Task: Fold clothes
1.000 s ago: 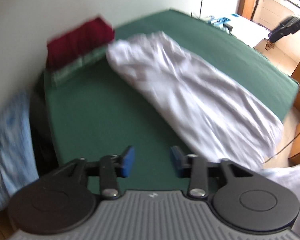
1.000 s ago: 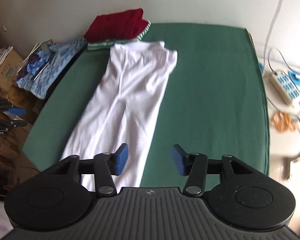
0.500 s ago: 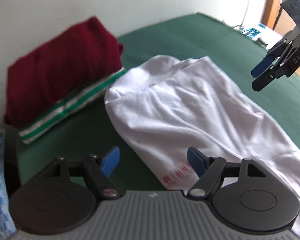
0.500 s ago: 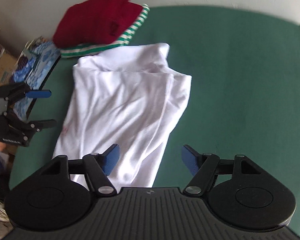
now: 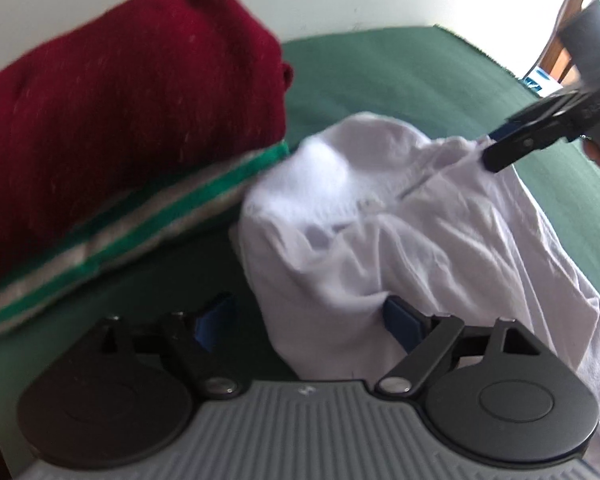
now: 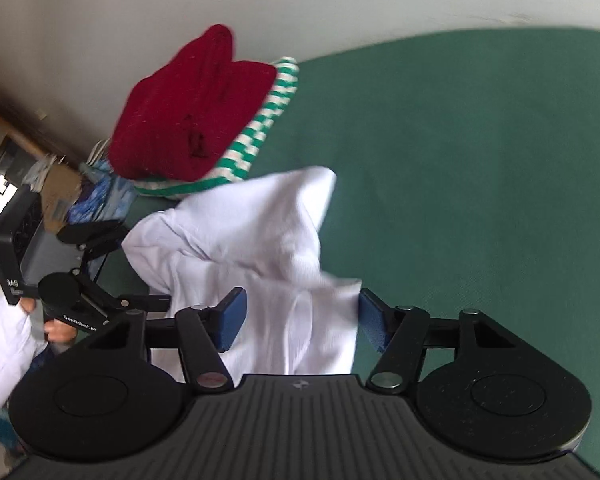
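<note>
Green felt-covered table (image 6: 480,152) against a pale wall. Two items judged done: folded dark-red knit (image 6: 192,116) stacked on folded green-and-white striped garment (image 6: 268,120). White cotton garment (image 6: 260,248) lies bunched just beside them, unfolded. Left gripper (image 5: 308,326) and right gripper (image 6: 300,318) both spread wide, straddling its edges, nothing pinched yet

Green cloth-covered surface (image 6: 480,160) spreading wide, pale wall (image 6: 260,0) right behind it, blue patterned fabric (image 6: 108,196) off the left edge, wooden furniture (image 6: 4,148) blurred at far left
</note>
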The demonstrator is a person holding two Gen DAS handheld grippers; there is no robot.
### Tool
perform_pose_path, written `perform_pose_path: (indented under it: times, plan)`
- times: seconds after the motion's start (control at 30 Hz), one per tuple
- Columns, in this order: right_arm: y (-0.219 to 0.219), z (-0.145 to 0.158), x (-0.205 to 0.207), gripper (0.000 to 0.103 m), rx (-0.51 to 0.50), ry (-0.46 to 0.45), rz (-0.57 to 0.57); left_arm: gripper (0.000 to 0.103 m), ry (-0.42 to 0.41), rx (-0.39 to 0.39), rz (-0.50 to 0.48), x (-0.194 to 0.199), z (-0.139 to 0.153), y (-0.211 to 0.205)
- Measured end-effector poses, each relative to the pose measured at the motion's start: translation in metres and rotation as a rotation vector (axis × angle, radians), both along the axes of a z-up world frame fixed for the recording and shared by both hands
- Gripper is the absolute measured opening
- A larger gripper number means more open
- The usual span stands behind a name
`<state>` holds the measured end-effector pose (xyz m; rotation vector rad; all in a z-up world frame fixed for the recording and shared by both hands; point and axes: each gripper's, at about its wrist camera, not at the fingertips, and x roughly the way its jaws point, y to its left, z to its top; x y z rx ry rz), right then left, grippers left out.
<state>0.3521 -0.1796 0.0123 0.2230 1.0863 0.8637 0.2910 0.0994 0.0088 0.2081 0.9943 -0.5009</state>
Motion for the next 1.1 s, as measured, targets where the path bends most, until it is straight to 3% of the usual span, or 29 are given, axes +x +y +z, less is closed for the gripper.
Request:
perform_pose_path:
  times: [0.17,0.23,0.33,0.37,0.5,0.57,0.6,0.63,0.67,0.87,1.1]
  plan:
    - [0.018,-0.004,0.020,0.054,0.023,-0.024,0.070,0.091,0.053,-0.067,0.032,0.016,-0.004,0.008]
    - [0.023,-0.004,0.025,0.051,0.018,-0.036,0.094,0.090,0.038,-0.065,0.035,0.018,-0.004,0.008]
    - [0.026,-0.006,0.028,0.052,0.025,-0.027,0.145,0.080,0.027,-0.077,0.031,0.020,-0.004,0.009]
    - [0.025,-0.007,0.029,0.052,0.032,-0.012,0.167,0.073,0.030,-0.095,0.028,0.020,-0.003,0.010]
    - [0.016,-0.011,0.033,0.049,0.064,0.014,0.214,0.067,0.024,-0.143,0.019,0.021,-0.003,0.017]
    - [0.016,-0.013,0.036,0.034,0.057,0.011,0.197,0.048,0.005,-0.143,0.018,0.022,-0.002,0.016]
    - [0.017,-0.014,0.037,0.014,0.036,0.001,0.187,0.040,0.002,-0.155,0.025,0.022,0.000,0.018]
    - [0.019,-0.013,0.035,0.011,0.018,-0.012,0.183,0.019,-0.001,-0.167,0.031,0.022,0.002,0.019]
    - [0.020,-0.012,0.033,0.011,0.008,-0.028,0.184,0.013,-0.003,-0.177,0.034,0.021,0.004,0.021]
    - [0.018,0.011,0.021,0.011,0.003,-0.096,0.186,0.008,-0.064,-0.128,0.004,0.005,0.028,0.017]
    - [0.008,0.069,-0.033,0.011,0.022,-0.226,0.272,0.008,-0.195,-0.104,-0.051,-0.054,0.079,0.017]
